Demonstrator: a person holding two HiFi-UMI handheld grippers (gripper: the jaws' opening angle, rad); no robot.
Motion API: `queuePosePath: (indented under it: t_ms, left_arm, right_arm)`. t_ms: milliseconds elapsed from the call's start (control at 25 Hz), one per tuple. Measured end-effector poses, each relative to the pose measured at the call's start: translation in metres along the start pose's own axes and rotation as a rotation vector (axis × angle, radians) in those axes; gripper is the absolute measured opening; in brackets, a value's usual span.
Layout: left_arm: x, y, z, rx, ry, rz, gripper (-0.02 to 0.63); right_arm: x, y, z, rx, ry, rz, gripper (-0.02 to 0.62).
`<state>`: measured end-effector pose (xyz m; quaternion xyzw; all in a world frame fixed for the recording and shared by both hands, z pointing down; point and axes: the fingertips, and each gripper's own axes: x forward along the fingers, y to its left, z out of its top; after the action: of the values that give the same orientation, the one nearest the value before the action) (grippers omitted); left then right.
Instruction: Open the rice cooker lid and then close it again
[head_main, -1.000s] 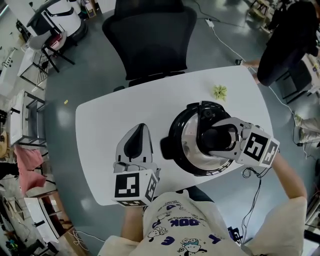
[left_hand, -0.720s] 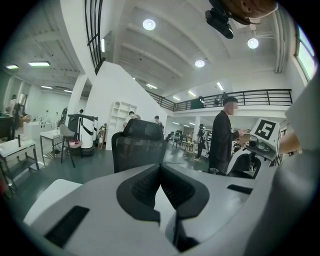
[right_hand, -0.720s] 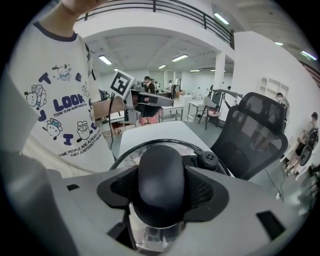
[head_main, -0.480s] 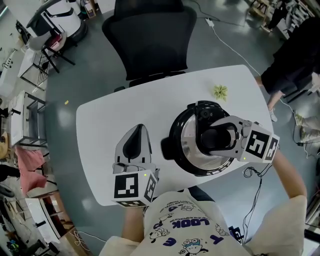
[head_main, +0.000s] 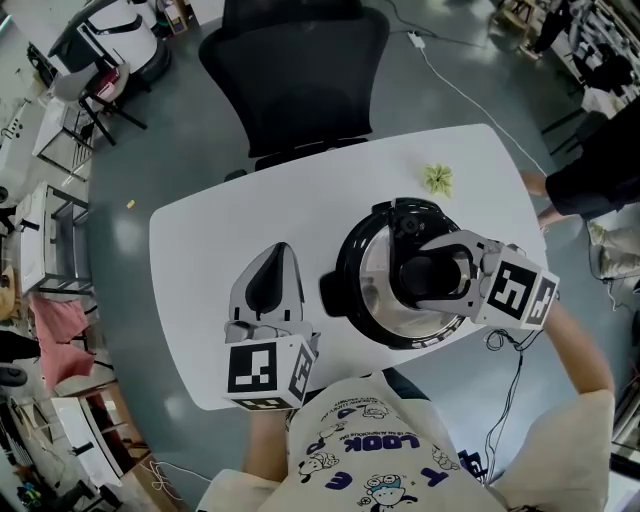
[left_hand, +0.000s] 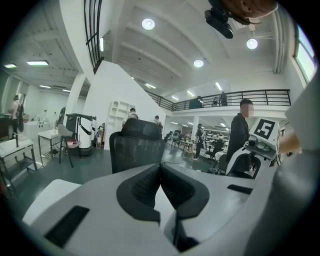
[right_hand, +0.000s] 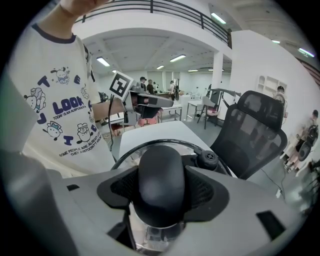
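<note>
The rice cooker (head_main: 345, 268) sits on the white table (head_main: 200, 250), lid seated. The right gripper (head_main: 420, 273) is clenched on its black lid knob (right_hand: 161, 185). Left of the cooker rests the left gripper (head_main: 277, 256), jaws pressed together, empty. Beyond the cooker lies a small green thing (head_main: 437, 180), possibly a leaf.

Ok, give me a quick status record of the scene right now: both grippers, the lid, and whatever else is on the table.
right gripper: shut on the lid knob, one jaw on each side of it
left gripper: shut, empty, resting on the white table to the left of the cooker
lid: glass with a black rim, looks seated on the rice cooker; a slight lift cannot be ruled out
small green item: on the table beyond the cooker, apart from it
office chair: black, at the table's far side
</note>
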<state>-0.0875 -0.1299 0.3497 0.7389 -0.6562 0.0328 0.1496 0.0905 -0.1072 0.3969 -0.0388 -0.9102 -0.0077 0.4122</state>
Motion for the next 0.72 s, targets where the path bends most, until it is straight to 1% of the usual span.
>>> queuePosePath:
  t_ms: [240, 480, 600, 720]
  left_arm:
    - [0.000, 0.001, 0.000, -0.002, 0.000, 0.005, 0.014]
    - [0.001, 0.001, 0.000, -0.003, -0.003, 0.010, 0.014]
    - [-0.001, 0.000, 0.001, -0.002, -0.003, 0.009, 0.014]
    - [-0.003, -0.001, 0.002, 0.000, -0.003, 0.008, 0.014]
  right_arm:
    - [0.000, -0.003, 0.001, 0.047, -0.013, -0.045, 0.295]
    - [0.008, -0.008, -0.001, 0.128, -0.006, -0.133, 0.295]
    - [0.012, -0.012, -0.004, 0.167, -0.029, -0.134, 0.295]
    - [0.010, -0.012, -0.002, 0.169, -0.043, -0.134, 0.295]
